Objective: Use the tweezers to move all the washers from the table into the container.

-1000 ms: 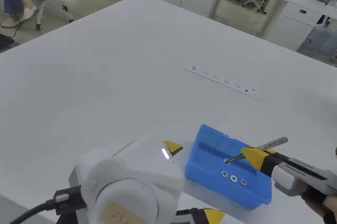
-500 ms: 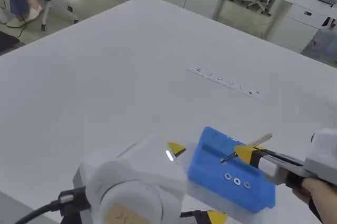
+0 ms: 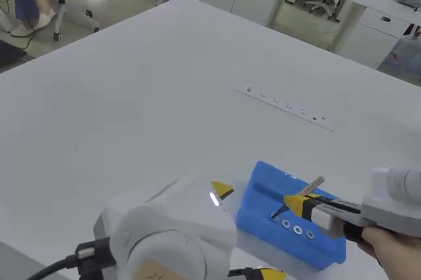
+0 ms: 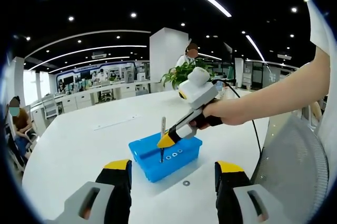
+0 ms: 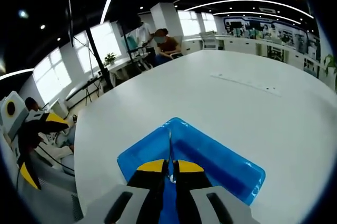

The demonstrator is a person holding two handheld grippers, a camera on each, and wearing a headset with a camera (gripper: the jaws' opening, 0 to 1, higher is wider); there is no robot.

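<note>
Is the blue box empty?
Not empty: three small round metal washers lie on the floor of the blue plastic container.

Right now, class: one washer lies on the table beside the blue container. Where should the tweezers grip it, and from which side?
Probably from above: the washer lies flat on the table, so put one tip of the tweezers through its hole and pinch the ring's band.

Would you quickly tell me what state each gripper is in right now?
Left gripper: open, holding nothing.
Right gripper: closed on the tweezers, which point into the blue container.
</note>
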